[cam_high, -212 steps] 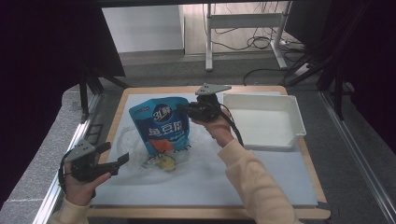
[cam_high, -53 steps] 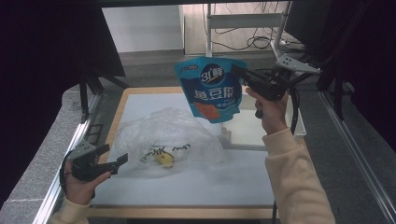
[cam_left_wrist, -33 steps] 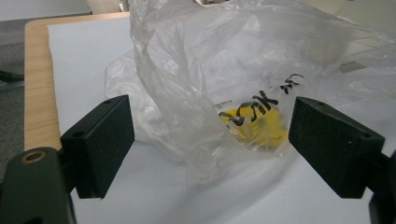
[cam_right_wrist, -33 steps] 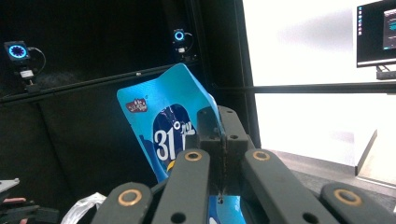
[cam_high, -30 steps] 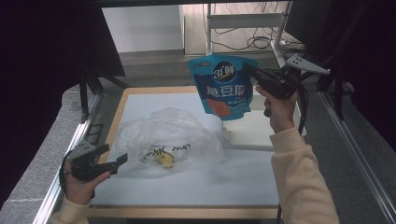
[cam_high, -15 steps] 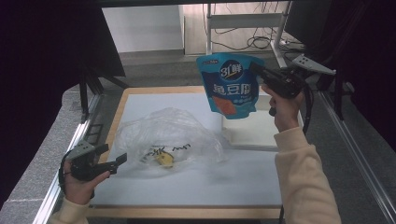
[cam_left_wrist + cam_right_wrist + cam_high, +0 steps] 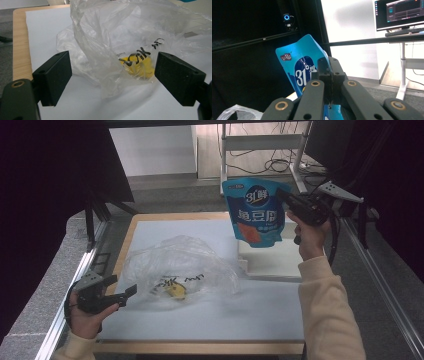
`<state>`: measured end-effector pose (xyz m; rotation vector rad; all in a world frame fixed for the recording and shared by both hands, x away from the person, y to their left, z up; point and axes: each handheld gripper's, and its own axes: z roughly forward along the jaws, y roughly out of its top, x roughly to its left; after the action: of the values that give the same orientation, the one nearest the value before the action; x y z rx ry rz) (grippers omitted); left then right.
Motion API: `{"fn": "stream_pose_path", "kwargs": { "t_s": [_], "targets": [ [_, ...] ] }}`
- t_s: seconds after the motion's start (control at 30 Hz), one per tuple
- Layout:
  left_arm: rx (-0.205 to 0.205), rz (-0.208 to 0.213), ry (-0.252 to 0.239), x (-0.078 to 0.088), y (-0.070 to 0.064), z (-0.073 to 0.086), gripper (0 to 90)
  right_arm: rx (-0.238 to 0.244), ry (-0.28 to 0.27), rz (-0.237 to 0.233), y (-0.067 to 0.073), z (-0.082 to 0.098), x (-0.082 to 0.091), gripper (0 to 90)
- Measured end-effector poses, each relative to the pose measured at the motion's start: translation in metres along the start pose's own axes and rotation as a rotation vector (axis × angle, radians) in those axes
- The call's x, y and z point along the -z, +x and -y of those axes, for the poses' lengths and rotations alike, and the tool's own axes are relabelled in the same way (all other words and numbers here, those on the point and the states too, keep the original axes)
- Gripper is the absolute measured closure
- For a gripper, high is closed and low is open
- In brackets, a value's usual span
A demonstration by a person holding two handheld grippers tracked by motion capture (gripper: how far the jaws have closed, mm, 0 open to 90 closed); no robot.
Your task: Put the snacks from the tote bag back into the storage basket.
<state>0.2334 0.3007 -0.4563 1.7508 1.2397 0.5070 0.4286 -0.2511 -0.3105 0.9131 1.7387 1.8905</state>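
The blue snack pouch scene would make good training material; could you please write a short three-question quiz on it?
1. True or false: the right gripper is shut on the blue pouch.
2. What does the pouch hang above? A) white tray B) clear plastic bag C) the floor
3. What colour is the item inside the clear bag?

Key: 1 true. 2 A. 3 yellow; the open left gripper waits beside the bag.
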Motion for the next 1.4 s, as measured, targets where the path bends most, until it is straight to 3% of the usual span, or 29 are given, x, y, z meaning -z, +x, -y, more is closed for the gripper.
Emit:
{"fn": "stream_pose_path", "kwargs": {
  "t_s": [0.37,0.73,1.4],
  "targets": [
    [-0.001,-0.002,0.006,-0.001,0.000,0.001,14.6,-0.018,0.004,0.046,-0.018,0.006,0.004,89.5],
    [-0.001,-0.002,0.008,-0.002,0.000,0.001,14.6,-0.019,0.048,0.077,-0.029,0.021,-0.004,89.5],
    [0.002,-0.007,0.010,-0.003,0.001,0.002,14.6,-0.045,0.110,0.094,-0.046,0.047,-0.016,89.4]
  ]
}}
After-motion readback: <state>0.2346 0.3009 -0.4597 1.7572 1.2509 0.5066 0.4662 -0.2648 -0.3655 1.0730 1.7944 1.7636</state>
